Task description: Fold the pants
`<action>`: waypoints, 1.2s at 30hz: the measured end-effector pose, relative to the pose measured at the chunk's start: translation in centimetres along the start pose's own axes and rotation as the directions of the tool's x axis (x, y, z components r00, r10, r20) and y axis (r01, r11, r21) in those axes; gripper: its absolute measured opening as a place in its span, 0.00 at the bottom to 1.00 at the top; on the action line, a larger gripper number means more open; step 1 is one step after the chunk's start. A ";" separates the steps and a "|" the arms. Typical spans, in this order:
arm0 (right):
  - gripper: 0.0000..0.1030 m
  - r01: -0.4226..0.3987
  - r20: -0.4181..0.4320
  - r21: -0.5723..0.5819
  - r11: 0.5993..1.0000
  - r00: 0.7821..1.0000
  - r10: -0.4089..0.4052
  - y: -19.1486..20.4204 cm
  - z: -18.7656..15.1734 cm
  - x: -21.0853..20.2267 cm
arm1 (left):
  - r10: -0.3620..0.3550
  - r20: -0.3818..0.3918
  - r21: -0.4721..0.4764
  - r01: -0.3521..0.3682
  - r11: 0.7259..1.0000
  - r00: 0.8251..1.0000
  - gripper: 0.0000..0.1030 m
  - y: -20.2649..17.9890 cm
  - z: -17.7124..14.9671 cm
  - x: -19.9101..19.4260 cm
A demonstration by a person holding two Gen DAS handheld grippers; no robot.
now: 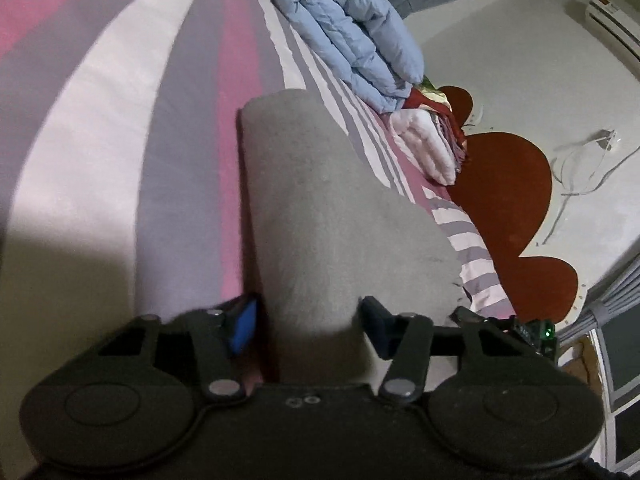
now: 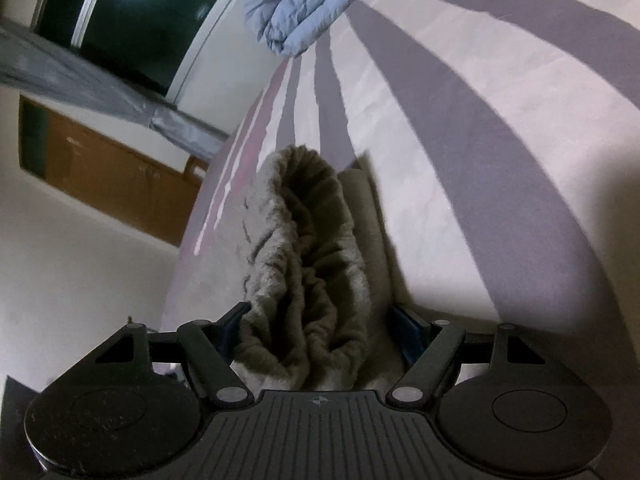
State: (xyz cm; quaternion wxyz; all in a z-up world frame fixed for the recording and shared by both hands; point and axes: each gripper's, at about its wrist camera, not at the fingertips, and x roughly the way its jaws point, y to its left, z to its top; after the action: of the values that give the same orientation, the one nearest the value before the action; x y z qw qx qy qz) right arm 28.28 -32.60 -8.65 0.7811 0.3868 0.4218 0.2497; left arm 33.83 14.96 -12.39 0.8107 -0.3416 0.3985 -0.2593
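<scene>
Pants point(image 1: 320, 208), soft grey fleece ones, lie along the pink-and-grey striped bed point(image 1: 120, 140), just in front of the puffy light-blue folded duvet point(image 1: 352, 36). Left gripper point(image 1: 308, 320) is clamped on one end, right gripper point(image 2: 320, 324) pinches the bunched elastic waistband point(image 2: 304, 248). Thick fleece could slip out mid-fold, leaving layers skewed if both sides aren't level.

Home bedroom. A bed with a pink, grey and white striped sheet point(image 1: 120, 128) carries a folded pale-blue quilt point(image 1: 352, 36) and stacked linens point(image 1: 424, 144); a red cloud-shaped rug point(image 1: 508, 200) lies beside it. Grey curtains point(image 2: 80, 76) hang at a dark window point(image 2: 132, 12), with a wall air conditioner point(image 1: 612, 20) and a wooden door point(image 2: 116, 176).
</scene>
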 end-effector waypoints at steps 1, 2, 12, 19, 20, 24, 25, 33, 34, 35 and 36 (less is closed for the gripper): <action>0.73 0.002 -0.006 -0.015 1.000 1.000 -0.002 0.3 0.1 0.5 | -0.010 0.001 -0.010 0.010 1.000 1.000 0.39 0.1 0.1 0.5; 0.73 0.008 -0.013 -0.031 0.999 1.000 -0.009 0.6 0.3 1.0 | -0.020 0.004 -0.022 0.020 1.000 1.000 0.39 0.2 0.2 0.8; 0.73 -0.065 -0.037 -0.030 0.997 0.997 0.064 -1.8 1.1 -1.9 | -0.086 0.030 -0.044 0.087 0.995 0.996 0.36 1.4 -0.2 0.2; 0.73 -0.019 -0.070 -0.117 0.993 0.997 0.010 1.7 1.6 3.2 | -0.048 0.049 -0.085 0.052 0.995 0.998 0.30 0.9 0.5 0.9; 0.66 -0.009 -0.064 -0.130 0.991 0.998 0.000 2.3 1.6 3.4 | -0.046 0.060 -0.086 0.051 0.995 0.997 0.25 0.9 0.4 0.9; 0.50 -0.034 -0.069 -0.158 0.987 0.997 0.024 3.1 1.7 2.9 | -0.088 0.106 -0.100 0.099 0.990 0.990 0.18 0.8 0.0 0.1; 0.50 -0.061 -0.063 -0.170 0.984 0.997 0.051 3.6 1.9 2.6 | -0.115 0.126 -0.103 0.128 0.986 0.985 0.17 0.7 0.2 -0.3; 0.50 -0.135 -0.017 -0.256 0.957 0.991 0.135 7.4 7.2 4.3 | -0.104 0.204 -0.007 0.108 0.994 0.973 0.17 -1.1 8.1 -1.5; 0.50 -0.137 -0.015 -0.250 0.958 0.990 0.138 7.6 8.2 5.3 | -0.100 0.211 -0.002 0.102 0.995 0.972 0.17 -1.1 9.1 -1.5; 0.50 -0.139 -0.020 -0.236 0.962 0.990 0.138 7.5 9.1 6.4 | -0.090 0.212 -0.001 0.092 0.996 0.973 0.22 -1.0 10.0 -1.3; 0.59 -0.135 -0.035 -0.220 0.966 0.991 0.130 7.1 9.9 7.7 | -0.049 0.201 0.015 0.047 0.999 0.978 0.30 -0.8 10.7 -0.8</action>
State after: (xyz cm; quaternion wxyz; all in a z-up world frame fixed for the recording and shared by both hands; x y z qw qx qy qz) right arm 40.20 -26.92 -3.05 0.7967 0.3220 0.3723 0.3508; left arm 42.12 18.73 -6.57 0.8422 -0.3714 0.3047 -0.2448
